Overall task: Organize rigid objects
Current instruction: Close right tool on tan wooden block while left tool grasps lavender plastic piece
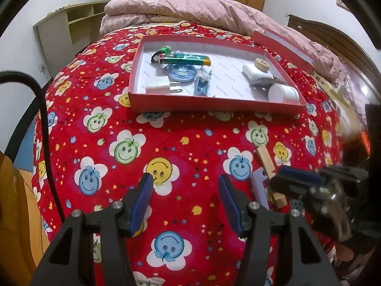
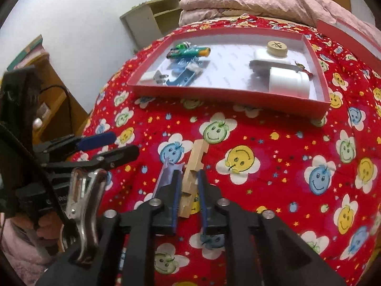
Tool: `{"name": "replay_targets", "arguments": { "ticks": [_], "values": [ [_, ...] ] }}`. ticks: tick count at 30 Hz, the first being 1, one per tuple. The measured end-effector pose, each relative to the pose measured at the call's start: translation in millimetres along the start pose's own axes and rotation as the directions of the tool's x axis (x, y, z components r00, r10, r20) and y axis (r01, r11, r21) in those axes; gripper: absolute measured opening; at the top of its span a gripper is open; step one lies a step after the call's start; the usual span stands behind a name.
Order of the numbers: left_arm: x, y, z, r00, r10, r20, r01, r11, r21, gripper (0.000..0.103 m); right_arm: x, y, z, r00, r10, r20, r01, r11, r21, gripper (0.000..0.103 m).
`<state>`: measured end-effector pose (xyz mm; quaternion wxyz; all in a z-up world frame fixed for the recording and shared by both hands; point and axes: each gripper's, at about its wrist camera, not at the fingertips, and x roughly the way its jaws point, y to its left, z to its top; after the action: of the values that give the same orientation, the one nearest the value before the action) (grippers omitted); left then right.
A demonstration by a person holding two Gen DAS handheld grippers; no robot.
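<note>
Straddling a notched wooden block [image 2: 192, 181], the right gripper [image 2: 189, 191] has its blue-padded fingers [image 2: 176, 190] drawn in narrowly on either side of it; the left pad looks to touch the wood, but whether the right pad presses on it cannot be told, since a thin gap seems to show there. That block lies on the red smiley-print bedspread [image 2: 273, 186], toward its near edge, with a pale lilac plastic piece [image 2: 166, 174] just beside it on the left. Well apart from both, farther up the bedspread, sits a red cardboard tray [image 1: 214, 104] holding a white plug adapter [image 1: 157, 86], a green lighter [image 1: 185, 59], a blue clip [image 1: 202, 86], a round wooden disc [image 1: 261, 63] and a white jar [image 1: 283, 93] lying on its side near the tray's right corner. Hovering over bare bedspread, the left gripper [image 1: 185, 202] has its fingers about half spread with nothing between them. A folded pink quilt [image 1: 190, 7] lies at the far edge.
</note>
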<state>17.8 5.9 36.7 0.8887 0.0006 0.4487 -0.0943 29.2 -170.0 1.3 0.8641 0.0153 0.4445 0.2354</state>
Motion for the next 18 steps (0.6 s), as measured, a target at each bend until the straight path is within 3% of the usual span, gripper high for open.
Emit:
{"name": "replay_targets", "arguments": {
  "ticks": [6, 9, 18],
  "values": [
    [-3.4, -2.1, -1.5, 1.000, 0.001, 0.000, -0.001, 1.000, 0.012, 0.060, 7.6, 4.4, -2.0, 0.999, -0.039, -0.002, 0.038, 0.998, -0.048, 0.023],
    [-4.3, -5.3, -3.4, 1.000, 0.001, -0.002, -0.001, 1.000, 0.019, 0.060, 7.1, 5.6, -3.3, 0.996, -0.085, 0.008, 0.085, 0.994, -0.073, 0.012],
    [-6.3, -23.2, -4.1, 0.999, -0.045, -0.016, 0.046, 0.998, 0.050, 0.060, -24.9, -17.3, -11.9, 0.989, -0.138, 0.057, 0.141, 0.989, -0.044, 0.012]
  ]
}}
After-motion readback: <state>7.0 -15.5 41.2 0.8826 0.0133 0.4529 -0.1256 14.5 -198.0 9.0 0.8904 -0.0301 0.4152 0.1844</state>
